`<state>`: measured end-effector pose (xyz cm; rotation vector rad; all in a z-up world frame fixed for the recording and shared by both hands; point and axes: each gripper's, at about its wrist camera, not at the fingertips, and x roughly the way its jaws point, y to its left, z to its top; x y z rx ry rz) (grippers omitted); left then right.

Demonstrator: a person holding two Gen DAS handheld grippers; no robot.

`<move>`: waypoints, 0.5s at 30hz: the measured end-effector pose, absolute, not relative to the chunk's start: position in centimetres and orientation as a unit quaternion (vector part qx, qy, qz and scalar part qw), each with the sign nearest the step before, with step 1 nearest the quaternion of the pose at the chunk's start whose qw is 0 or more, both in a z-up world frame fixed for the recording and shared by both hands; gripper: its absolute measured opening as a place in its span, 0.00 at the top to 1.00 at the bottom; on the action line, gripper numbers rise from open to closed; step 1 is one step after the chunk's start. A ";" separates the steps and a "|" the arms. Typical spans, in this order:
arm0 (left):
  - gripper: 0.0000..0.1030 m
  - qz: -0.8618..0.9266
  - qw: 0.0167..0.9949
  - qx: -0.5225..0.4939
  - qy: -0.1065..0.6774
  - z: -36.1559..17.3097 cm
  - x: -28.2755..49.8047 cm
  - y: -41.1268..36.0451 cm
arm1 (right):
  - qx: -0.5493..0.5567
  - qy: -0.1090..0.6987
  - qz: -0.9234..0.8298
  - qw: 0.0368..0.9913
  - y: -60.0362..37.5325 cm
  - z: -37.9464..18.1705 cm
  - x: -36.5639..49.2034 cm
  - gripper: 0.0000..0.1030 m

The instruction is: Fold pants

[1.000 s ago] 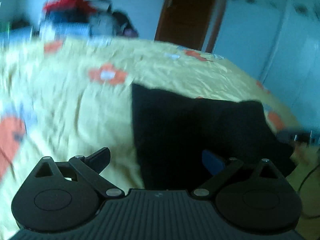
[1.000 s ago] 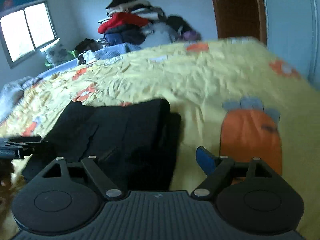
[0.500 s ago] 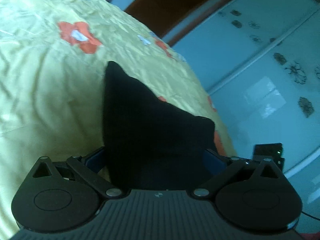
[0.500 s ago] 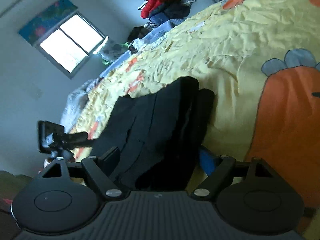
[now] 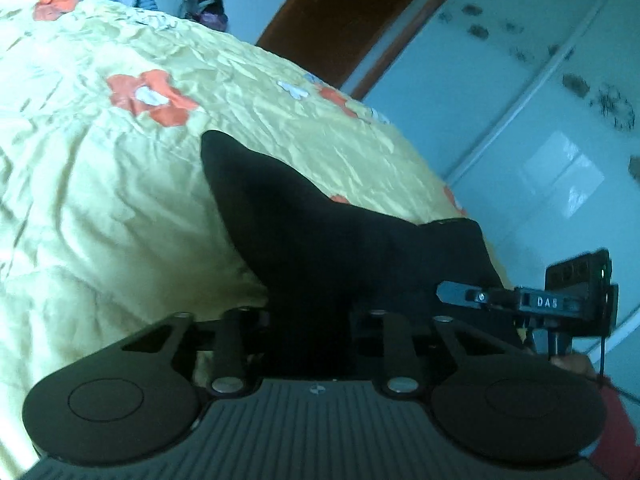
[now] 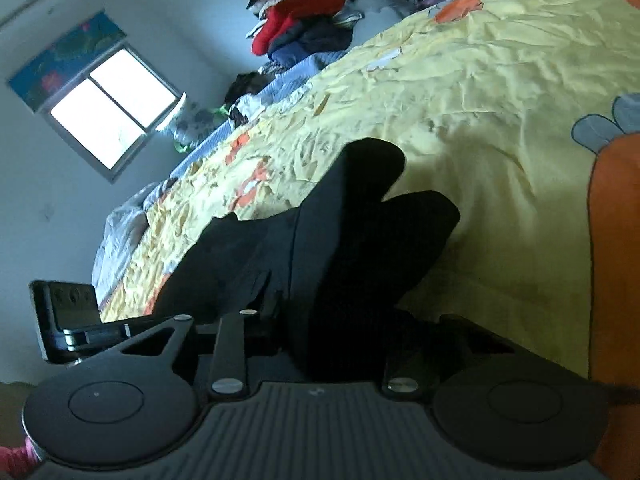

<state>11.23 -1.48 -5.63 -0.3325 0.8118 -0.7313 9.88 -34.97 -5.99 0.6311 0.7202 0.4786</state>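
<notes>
Black pants [image 5: 304, 232] lie partly folded on a yellow bedspread [image 5: 100, 168] with orange flowers. My left gripper [image 5: 312, 320] is shut on the near edge of the pants, with cloth bunched between its fingers. My right gripper [image 6: 332, 332] is shut on the other near edge of the pants [image 6: 340, 240]. The right gripper's body [image 5: 560, 300] shows at the right of the left wrist view, and the left gripper's body [image 6: 68, 320] shows at the left of the right wrist view. The fingertips are hidden by the cloth.
A pile of clothes [image 6: 312, 28] sits at the far end of the bed. A window [image 6: 112, 112] is on the far wall. A brown door [image 5: 352, 16] and white wardrobe doors [image 5: 540, 120] stand beside the bed.
Both grippers were open over the near edge of the pants and have closed on the cloth. Both views have tilted, and each gripper now shows close beside the other.
</notes>
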 end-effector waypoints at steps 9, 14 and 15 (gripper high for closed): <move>0.84 -0.315 0.896 -0.115 0.291 -0.6 9.0 0.8 | 0.260 0.296 0.284 0.874 -30.7 -0.4 11.4 0.76; 0.83 -0.272 0.916 -0.117 0.270 1.3 11.6 4.2 | 0.246 0.287 0.301 0.876 -27.4 0.7 16.1 0.76; 0.83 -0.263 0.920 -0.111 0.269 1.5 12.3 4.6 | 0.239 0.287 0.301 0.878 -26.4 0.8 17.2 0.76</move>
